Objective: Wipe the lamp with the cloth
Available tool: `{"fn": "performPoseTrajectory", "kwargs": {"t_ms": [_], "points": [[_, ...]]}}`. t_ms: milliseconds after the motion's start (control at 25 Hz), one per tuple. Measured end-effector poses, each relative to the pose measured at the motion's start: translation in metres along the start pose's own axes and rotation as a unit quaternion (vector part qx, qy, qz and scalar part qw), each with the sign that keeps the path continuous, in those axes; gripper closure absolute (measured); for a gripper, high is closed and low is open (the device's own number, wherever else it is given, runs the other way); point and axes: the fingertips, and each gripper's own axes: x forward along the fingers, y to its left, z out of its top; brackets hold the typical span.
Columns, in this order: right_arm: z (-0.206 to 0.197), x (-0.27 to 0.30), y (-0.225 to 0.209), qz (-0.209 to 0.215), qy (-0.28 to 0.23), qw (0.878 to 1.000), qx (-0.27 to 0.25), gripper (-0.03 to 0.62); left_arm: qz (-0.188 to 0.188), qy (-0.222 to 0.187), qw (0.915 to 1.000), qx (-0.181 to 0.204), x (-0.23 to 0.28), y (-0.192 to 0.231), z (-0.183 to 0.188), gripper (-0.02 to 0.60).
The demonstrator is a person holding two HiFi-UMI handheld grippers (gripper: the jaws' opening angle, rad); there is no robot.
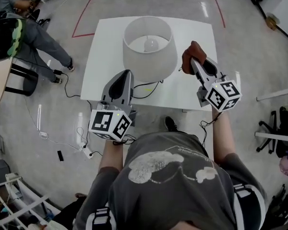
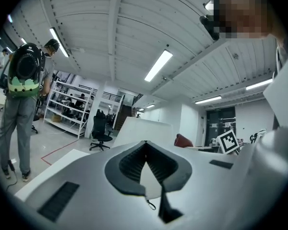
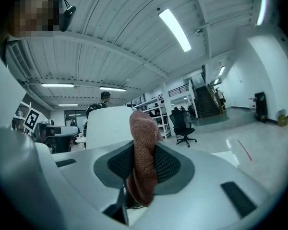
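Observation:
A lamp (image 1: 149, 47) with a wide pale shade and a bare bulb stands at the middle of the white table (image 1: 101, 56). My right gripper (image 1: 195, 61) is just right of the shade, shut on a reddish-brown cloth (image 1: 191, 53) that sticks out past its tips. In the right gripper view the cloth (image 3: 144, 152) hangs between the jaws, with the shade (image 3: 108, 123) behind it. My left gripper (image 1: 126, 74) is at the table's front edge, pointing at the shade's lower left, its jaws shut with nothing in them. The left gripper view shows the shade (image 2: 139, 131) ahead and the cloth (image 2: 183, 140) to the right.
A black cable (image 1: 146, 87) runs from the lamp across the table's front. A person with a backpack (image 1: 7, 35) is seated at the far left beside a round table (image 1: 0, 80). A power strip (image 1: 85, 150) and cords lie on the floor; a chair (image 1: 278, 123) stands at the right.

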Motion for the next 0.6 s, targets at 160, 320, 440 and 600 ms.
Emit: {"fn": "performPoseTrajectory", "kwargs": {"t_ms": [160,320,440,600], "points": [[0.029,0.034,-0.016,0.052,0.002,0.998,-0.044,0.497,0.04,-0.005,0.9991,0.014,0.015,0.007,0.008,0.574],[0.061,0.067,-0.024,0.107,-0.005,0.991,-0.085,0.497,0.079,-0.017,0.9964,0.024,0.02,0.012,0.015,0.574],[0.081,0.098,-0.017,0.164,-0.015,0.981,-0.099,0.497,0.109,-0.023,0.9929,0.039,0.019,0.016,0.019,0.573],[0.094,0.14,-0.003,0.245,-0.014,0.961,-0.128,0.498,0.147,-0.026,0.9877,0.047,0.02,0.022,0.02,0.573]]}}
